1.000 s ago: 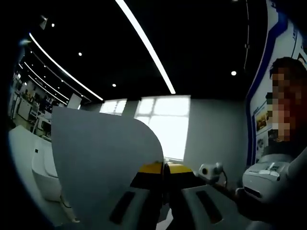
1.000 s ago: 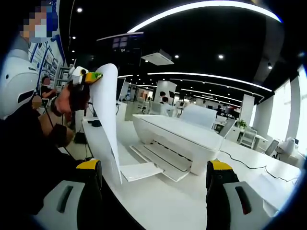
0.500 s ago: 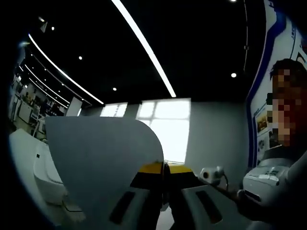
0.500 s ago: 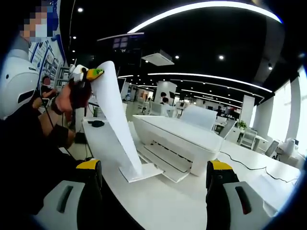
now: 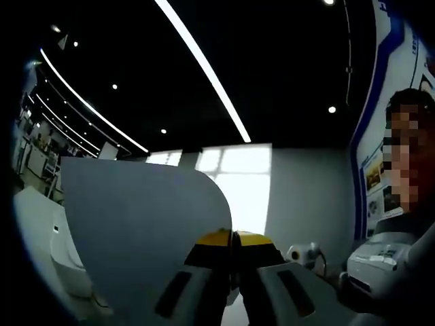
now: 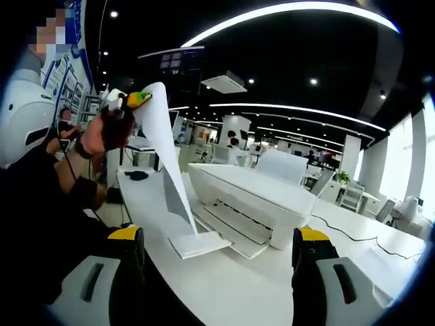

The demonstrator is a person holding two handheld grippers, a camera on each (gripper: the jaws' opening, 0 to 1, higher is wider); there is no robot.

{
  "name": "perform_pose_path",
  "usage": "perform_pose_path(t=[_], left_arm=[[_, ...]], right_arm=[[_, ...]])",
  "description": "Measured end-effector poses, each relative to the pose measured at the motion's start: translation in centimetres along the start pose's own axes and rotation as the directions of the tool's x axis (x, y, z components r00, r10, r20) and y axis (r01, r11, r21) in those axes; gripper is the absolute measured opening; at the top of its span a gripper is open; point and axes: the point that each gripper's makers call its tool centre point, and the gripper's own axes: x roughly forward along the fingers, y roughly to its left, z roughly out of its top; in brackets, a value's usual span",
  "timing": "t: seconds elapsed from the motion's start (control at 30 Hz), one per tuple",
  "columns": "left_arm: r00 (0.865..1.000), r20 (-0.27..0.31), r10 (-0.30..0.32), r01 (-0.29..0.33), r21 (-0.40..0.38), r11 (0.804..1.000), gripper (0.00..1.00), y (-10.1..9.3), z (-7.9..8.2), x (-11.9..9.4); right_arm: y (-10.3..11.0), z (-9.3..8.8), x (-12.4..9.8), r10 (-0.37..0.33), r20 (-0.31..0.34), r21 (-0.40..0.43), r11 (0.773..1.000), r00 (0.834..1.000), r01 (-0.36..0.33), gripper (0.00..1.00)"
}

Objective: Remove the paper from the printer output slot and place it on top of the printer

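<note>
The left gripper (image 5: 233, 234) has its jaws pinched together on one corner of the paper (image 6: 166, 163), which hangs limp and curling above the printer (image 6: 251, 197) tray. Light and floppy, the sheet likely needs that edge grip kept firm. The right gripper (image 6: 217, 255) stands wide open, holding nothing.

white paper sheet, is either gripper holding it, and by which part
The left gripper pinches the white paper sheet by its top edge; the sheet hangs down. The right gripper is open, holding nothing.
</note>
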Motion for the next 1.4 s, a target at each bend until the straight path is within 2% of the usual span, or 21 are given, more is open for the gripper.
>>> perform_pose_path(t=[0.17,0.3,1.0,1.4], left_arm=[[1.0,0.011,0.021,-0.021,0.007,1.0,0.06,0.7,0.3,-0.1],[1.0,0.02,0.014,-0.013,-0.013,1.0,0.06,0.7,0.4,-0.1],[1.0,0.018,-0.005,0.005,-0.002,1.0,0.06,0.5,1.4,0.9],[1.0,0.016,-0.015,0.014,0.032,0.999,0.06,0.5,3.0,1.6]], right_arm=[[0.0,0.0,0.0,-0.001,0.003,0.001,1.0,1.0,0.001,0.85],[-0.1,-0.1,0.1,-0.002,-0.002,0.0,1.0,1.0,0.002,0.85],[-0.1,0.1,-0.1,-0.004,0.005,-0.003,1.0,1.0,0.004,0.85],[-0.1,0.0,-0.1,-0.009,-0.001,-0.009,1.0,1.0,0.009,0.84]])
